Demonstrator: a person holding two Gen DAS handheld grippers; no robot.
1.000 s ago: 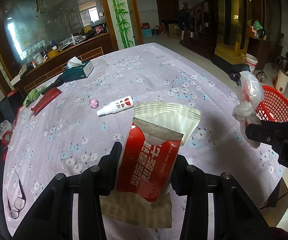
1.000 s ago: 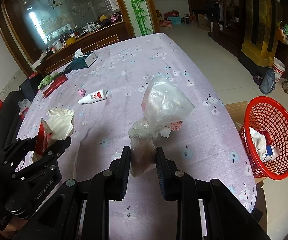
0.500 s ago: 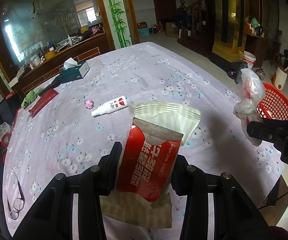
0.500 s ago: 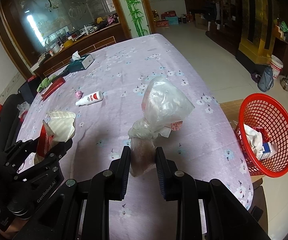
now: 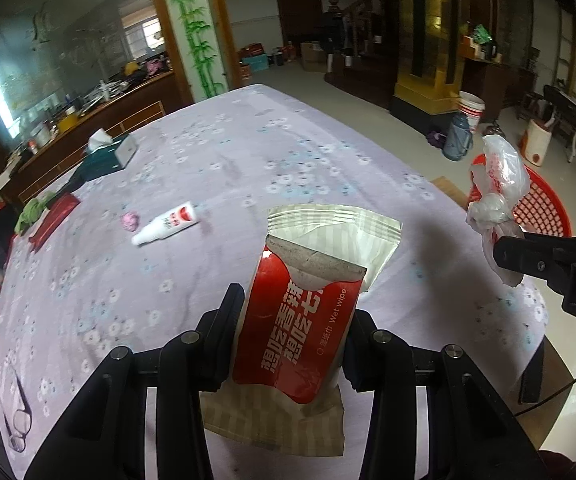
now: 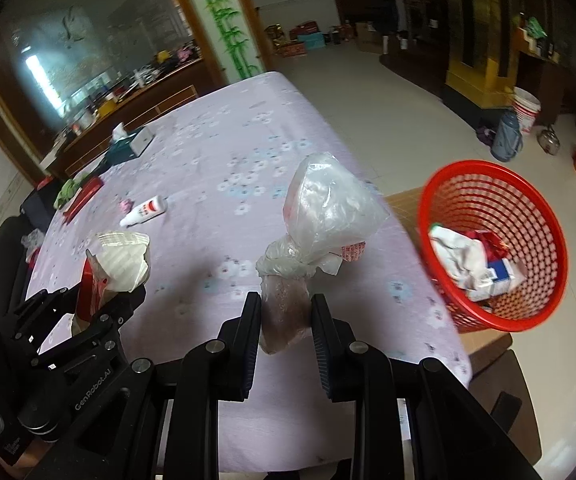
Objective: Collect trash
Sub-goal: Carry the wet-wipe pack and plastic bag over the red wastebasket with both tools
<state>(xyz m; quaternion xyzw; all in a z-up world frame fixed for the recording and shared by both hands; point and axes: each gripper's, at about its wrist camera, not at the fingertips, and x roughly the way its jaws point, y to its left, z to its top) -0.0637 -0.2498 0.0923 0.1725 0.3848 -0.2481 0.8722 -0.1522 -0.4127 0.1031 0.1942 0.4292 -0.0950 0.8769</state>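
Nearest, left gripper [image 5: 294, 320]: black two-finger tool, jaws pinching a red-and-white wet-wipe packet with a beige striped wrapper behind it [image 5: 300, 320]. The packet stands upright between the fingers, long axis running away from the camera, torn top open, held above the table.

Nearest, right gripper [image 6: 285, 320]: black two-finger tool, jaws pressed onto the brownish lower part of a knotted clear plastic bag [image 6: 324, 216]. The bag's puffed, translucent upper part rises beyond the fingertips, held clear of the cloth.

Middle, table with lilac flower-print cloth [image 6: 223, 184]: carries a small white bottle with a red label [image 6: 143, 211] lying on its side, and a small pink crumpled scrap [image 6: 124, 205] just beside it.

Middle right, red plastic mesh basket [image 6: 528, 216]: stands off the table's right edge, on what looks like a low brown surface, mouth tilted toward the camera. Already holds white crumpled material and a blue-and-white carton.

Far, teal tissue box [image 6: 129, 144], a flat red box [image 6: 83, 196] and a green cloth [image 6: 67, 190] near the table's far left.

Governing relation: the basket lies ahead and to the right of both grippers. The right gripper is the nearer; the left must cross further right to reach it. Judged: the plastic bag is placed to go in first.
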